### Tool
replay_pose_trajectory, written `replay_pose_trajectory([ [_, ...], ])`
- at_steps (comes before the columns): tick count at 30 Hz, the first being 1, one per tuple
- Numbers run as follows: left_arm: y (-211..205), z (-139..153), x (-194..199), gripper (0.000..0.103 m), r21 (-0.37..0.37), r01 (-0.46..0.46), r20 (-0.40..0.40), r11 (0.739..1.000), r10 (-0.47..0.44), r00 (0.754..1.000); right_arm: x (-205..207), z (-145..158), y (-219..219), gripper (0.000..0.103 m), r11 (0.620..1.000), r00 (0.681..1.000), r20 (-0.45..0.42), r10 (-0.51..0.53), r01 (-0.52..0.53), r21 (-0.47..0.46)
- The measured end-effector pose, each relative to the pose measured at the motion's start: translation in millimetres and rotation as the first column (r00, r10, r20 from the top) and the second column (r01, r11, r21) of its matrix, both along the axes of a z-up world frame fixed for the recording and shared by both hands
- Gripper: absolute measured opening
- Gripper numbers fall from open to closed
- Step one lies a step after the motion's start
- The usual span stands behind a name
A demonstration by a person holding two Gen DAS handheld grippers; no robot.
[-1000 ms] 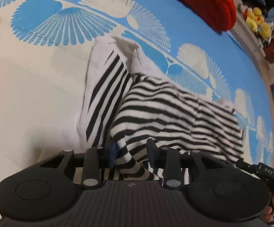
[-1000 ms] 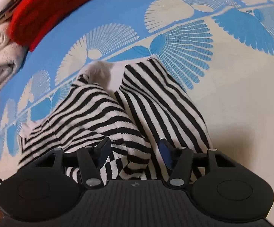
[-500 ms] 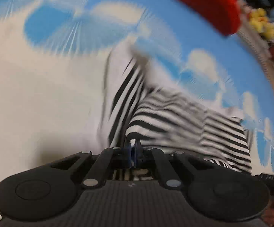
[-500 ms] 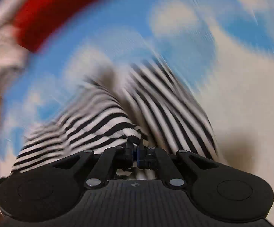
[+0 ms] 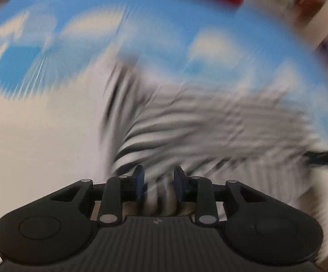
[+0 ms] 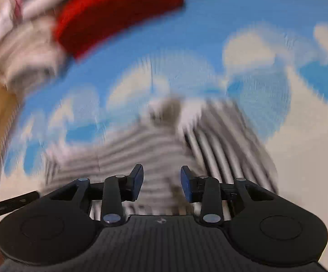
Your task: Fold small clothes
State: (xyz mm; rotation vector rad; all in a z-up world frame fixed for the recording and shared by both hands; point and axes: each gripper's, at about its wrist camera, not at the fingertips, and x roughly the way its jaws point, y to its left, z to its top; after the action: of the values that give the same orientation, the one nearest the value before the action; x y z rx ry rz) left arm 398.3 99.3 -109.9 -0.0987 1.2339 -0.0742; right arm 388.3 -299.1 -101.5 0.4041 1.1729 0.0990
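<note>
Both your grippers are hanging over the stripy garment, everything's a blur

Your left gripper [image 5: 159,184] has its jaws opening, striped garment [image 5: 209,122] showing between them, pads not pressing it. Your right gripper [image 6: 161,185] is opening wider over the same fabric [image 6: 154,151], spread on the blue-and-cream mat [image 6: 209,34]; red knit [image 6: 116,15] far left.

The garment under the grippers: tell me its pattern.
Black and white stripes on the garment, clearest in the right wrist view.

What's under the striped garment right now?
The striped garment lies on a blue-and-cream patterned cloth, which shows all around it. Whatever sits directly beneath the fabric is covered, and the blur hides its folds.
</note>
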Motion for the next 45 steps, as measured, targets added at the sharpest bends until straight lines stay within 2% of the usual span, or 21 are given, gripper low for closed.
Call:
replay_pose_trajectory([
  [1, 3, -9, -1, 0.011, 0.017, -0.005, -0.032, 1.000, 0.005, 0.999, 0, -15, -2, 0.033, 1.000, 0.998, -0.066, -0.008, 0.007, -0.024],
  [2, 5, -8, -3, 0.011, 0.004, -0.014, -0.026, 1.000, 0.014, 1.000, 0, -25, -6, 0.029, 1.000, 0.995, -0.100, -0.028, 0.027, -0.017],
  [3, 7, 1, -5, 0.013, -0.026, -0.020, 0.002, 0.999, 0.020, 1.000, -1, -24, -8, 0.029, 0.999, 0.994, -0.098, -0.047, 0.046, -0.007],
  [5, 7, 20, -11, 0.015, -0.089, -0.005, 0.088, 0.996, 0.013, 0.996, -1, -8, -6, 0.029, 0.999, 0.999, -0.029, -0.032, 0.033, 0.002],
  [7, 7, 19, -16, 0.020, -0.132, 0.012, 0.129, 0.991, 0.005, 0.992, -3, -7, -2, 0.030, 0.999, 1.000, -0.011, -0.002, 0.001, -0.046],
  [10, -2, -26, -20, 0.019, -0.066, 0.019, -0.041, 0.998, -0.021, 0.999, -8, -26, -3, 0.030, 0.999, 0.996, -0.082, -0.030, 0.027, -0.042],
  [12, -3, -11, -31, 0.019, -0.057, -0.011, -0.003, 0.998, 0.010, 1.000, -17, -12, -2, 0.030, 0.997, 0.996, -0.055, -0.073, 0.072, -0.017],
  [13, -3, 5, -39, 0.024, -0.072, -0.015, 0.035, 0.997, 0.017, 0.999, -24, 5, -5, 0.030, 0.995, 0.995, -0.015, -0.097, 0.097, 0.015],
  [14, -5, 27, -50, 0.027, -0.091, 0.001, 0.106, 0.996, 0.008, 0.994, -35, 27, -9, 0.031, 0.994, 0.993, 0.061, -0.102, 0.099, 0.044],
  [15, -6, 48, -63, 0.034, -0.095, 0.020, 0.169, 0.995, -0.004, 0.986, -46, 46, -10, 0.031, 0.995, 0.987, 0.129, -0.093, 0.088, 0.044],
  [17, -6, 83, -94, 0.038, -0.088, 0.037, 0.264, 0.995, -0.013, 0.964, -73, 83, -13, 0.039, 0.996, 0.965, 0.248, -0.085, 0.081, 0.026],
  [20, 0, 116, -145, 0.043, -0.127, 0.014, 0.342, 0.992, 0.030, 0.939, -124, 117, -24, 0.041, 0.998, 0.928, 0.368, -0.063, 0.058, 0.024],
  [23, -3, 122, -195, 0.044, -0.151, -0.030, 0.374, 0.988, 0.086, 0.923, -174, 126, -33, 0.043, 0.999, 0.900, 0.433, -0.037, 0.046, -0.010],
  [26, -10, 106, -250, 0.044, -0.132, -0.074, 0.376, 0.989, 0.118, 0.919, -223, 112, -40, 0.044, 0.999, 0.900, 0.436, -0.015, 0.034, -0.036],
  [29, -23, 82, -280, 0.043, -0.065, -0.083, 0.325, 0.994, 0.099, 0.940, -262, 93, -45, 0.044, 0.997, 0.914, 0.406, -0.022, 0.053, -0.064],
  [30, -25, 78, -287, 0.043, -0.058, -0.077, 0.327, 0.995, 0.092, 0.941, -272, 89, -45, 0.044, 0.996, 0.913, 0.407, -0.021, 0.056, -0.076],
  [34, -20, 75, -299, 0.043, -0.007, -0.074, 0.363, 0.997, 0.071, 0.929, -304, 66, -39, 0.044, 0.982, 0.924, 0.381, 0.021, 0.052, -0.182],
  [38, -4, 71, -297, 0.043, -0.011, -0.091, 0.351, 0.996, 0.089, 0.932, -320, 53, -43, 0.043, 0.972, 0.929, 0.370, 0.013, 0.075, -0.223],
  [40, 1, 65, -294, 0.042, 0.008, -0.091, 0.331, 0.996, 0.083, 0.940, -324, 45, -48, 0.039, 0.970, 0.934, 0.355, -0.042, 0.123, -0.209],
  [42, 8, 59, -292, 0.042, 0.017, -0.093, 0.317, 0.996, 0.083, 0.945, -324, 42, -55, 0.031, 0.974, 0.935, 0.333, -0.120, 0.176, -0.142],
  [45, 23, 51, -292, 0.041, -0.004, -0.124, 0.291, 0.992, 0.120, 0.949, -324, 39, -56, 0.027, 0.976, 0.931, 0.339, -0.136, 0.185, -0.115],
])
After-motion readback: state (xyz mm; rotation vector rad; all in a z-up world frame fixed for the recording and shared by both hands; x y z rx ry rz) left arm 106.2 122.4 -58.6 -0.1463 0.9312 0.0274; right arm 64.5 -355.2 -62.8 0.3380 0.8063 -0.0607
